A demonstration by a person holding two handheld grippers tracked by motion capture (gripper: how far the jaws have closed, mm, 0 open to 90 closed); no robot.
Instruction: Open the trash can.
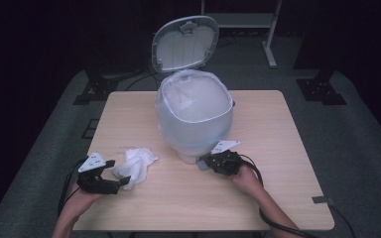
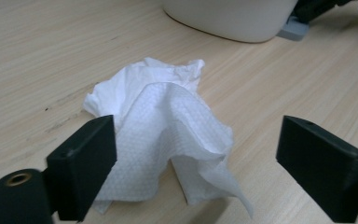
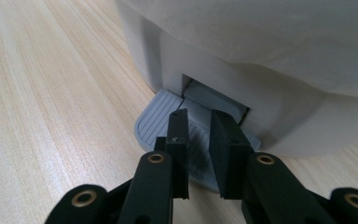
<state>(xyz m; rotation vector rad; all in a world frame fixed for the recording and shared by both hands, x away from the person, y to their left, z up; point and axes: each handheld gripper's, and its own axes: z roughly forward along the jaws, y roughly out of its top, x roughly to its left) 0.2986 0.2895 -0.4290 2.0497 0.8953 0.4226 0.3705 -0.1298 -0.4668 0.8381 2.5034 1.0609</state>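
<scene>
A white pedal bin (image 1: 193, 114) lined with a clear bag stands mid-table, its lid (image 1: 184, 43) raised. My right gripper (image 1: 204, 162) is shut, its tips resting over the grey ribbed pedal (image 3: 154, 120) at the bin's base (image 3: 279, 121); nothing sits between the jaws of this gripper (image 3: 198, 115). A crumpled white tissue (image 1: 138, 161) lies on the table left of the bin. My left gripper (image 1: 121, 177) is open, and in its own view the tissue (image 2: 163, 116) lies between the wide-spread jaws of the gripper (image 2: 198, 137), unpressed.
The wooden table (image 1: 278, 148) has bare room at the right and front. The bin's base (image 2: 233, 18) and pedal (image 2: 293, 31) sit beyond the tissue. Black stands and a metal frame stand on the floor behind the table.
</scene>
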